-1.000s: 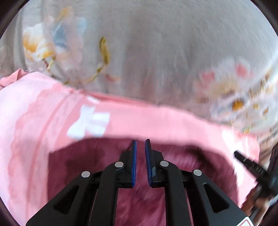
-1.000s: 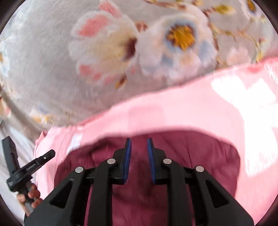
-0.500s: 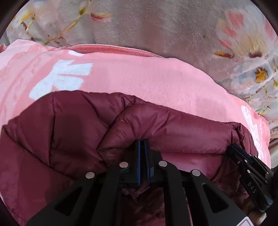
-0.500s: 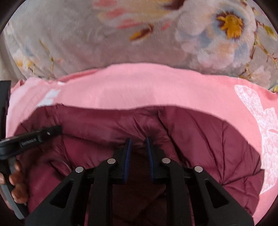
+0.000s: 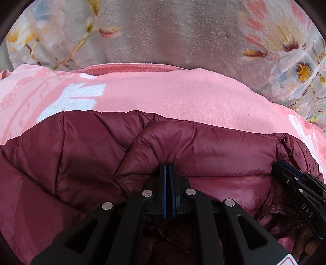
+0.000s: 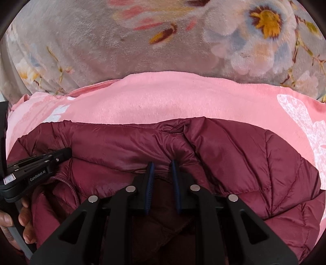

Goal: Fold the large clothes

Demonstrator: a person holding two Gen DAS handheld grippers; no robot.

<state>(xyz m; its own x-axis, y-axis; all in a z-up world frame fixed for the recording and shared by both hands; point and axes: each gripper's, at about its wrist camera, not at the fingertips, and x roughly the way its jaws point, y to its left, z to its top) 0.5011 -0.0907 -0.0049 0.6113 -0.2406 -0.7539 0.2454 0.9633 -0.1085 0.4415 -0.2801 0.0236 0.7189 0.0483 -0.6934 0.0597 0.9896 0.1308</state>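
Observation:
A dark red quilted puffer jacket (image 5: 67,155) lies spread on a pink blanket (image 5: 173,97). My left gripper (image 5: 167,165) is shut on a puffy fold at the jacket's upper edge, which bulges over its blue pads. My right gripper (image 6: 162,163) is shut on the same upper edge further right, with dark red cloth (image 6: 244,163) bunched between its pads. Each gripper shows in the other's view: the right gripper (image 5: 282,166) at the right edge, the left gripper (image 6: 66,153) at the left. The jacket's zipper (image 6: 73,193) shows below the held edge.
Beyond the pink blanket (image 6: 183,97) lies a grey plush cover with large flower prints (image 6: 264,18), also seen in the left wrist view (image 5: 183,36). A person's fingers (image 6: 25,222) hold the left gripper's handle. The pink blanket carries white patterns (image 5: 81,95).
Both grippers sank with the jacket's edge toward the pink blanket, and the jacket came to rest spread on it. Over the last half second almost nothing moved.

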